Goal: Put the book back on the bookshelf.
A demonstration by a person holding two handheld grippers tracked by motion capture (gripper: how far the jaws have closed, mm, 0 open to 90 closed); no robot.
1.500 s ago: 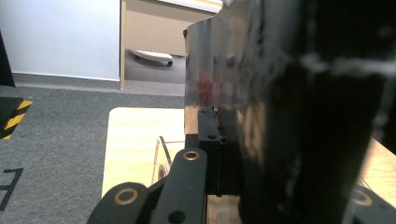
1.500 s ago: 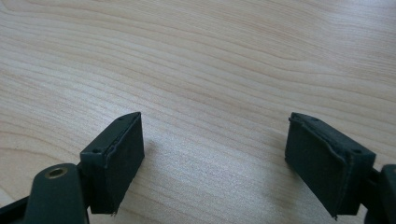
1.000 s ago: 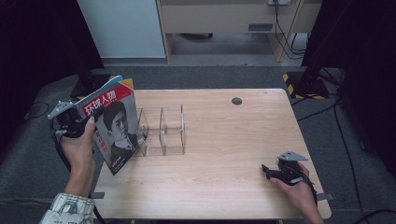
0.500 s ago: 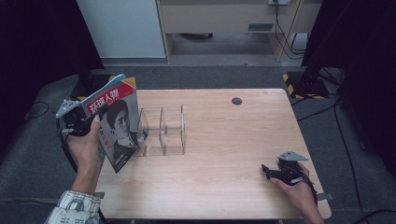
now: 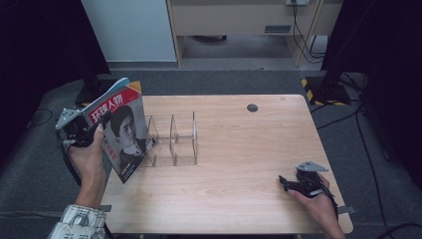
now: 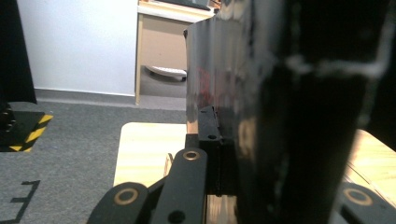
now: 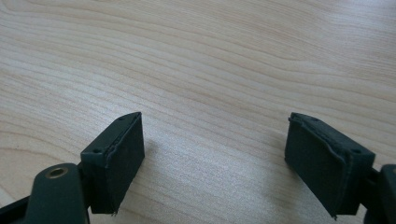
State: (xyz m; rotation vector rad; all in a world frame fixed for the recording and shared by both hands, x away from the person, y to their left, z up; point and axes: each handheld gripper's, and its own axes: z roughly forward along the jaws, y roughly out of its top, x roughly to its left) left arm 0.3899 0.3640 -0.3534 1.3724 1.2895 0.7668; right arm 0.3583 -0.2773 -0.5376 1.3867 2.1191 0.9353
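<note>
Magazine held upright at the left edge of the table (image 5: 234, 149), beside a clear rack. The left gripper (image 5: 82, 130) has its jaws clamped on the magazine (image 5: 122, 128); in the left gripper view the glossy dark sheet (image 6: 280, 116) stands on edge between the two black jaws, pressed against the pad at its left. The magazine is raised off the table, cover facing the camera, tilted slightly, its lower corner near the front of the clear acrylic rack (image 5: 171, 139), which stands on the table just to its right with its slots empty. Compared with the views half a second and a second before, almost nothing has altered: magazine, left hand and rack keep the same places, and the grip is unchanged. The right gripper (image 5: 298, 183) rests low at the near right of the table, well apart from the rack; the right gripper view shows its jaws wide apart with only bare wood between them. The pause suggests that the pick-up is complete and the carry has not yet turned into an insertion. The likely next requirement is to bring the magazine's lower edge over a slot and lower it; a thin, floppy sheet held at one edge may sag or catch on a divider.
</note>
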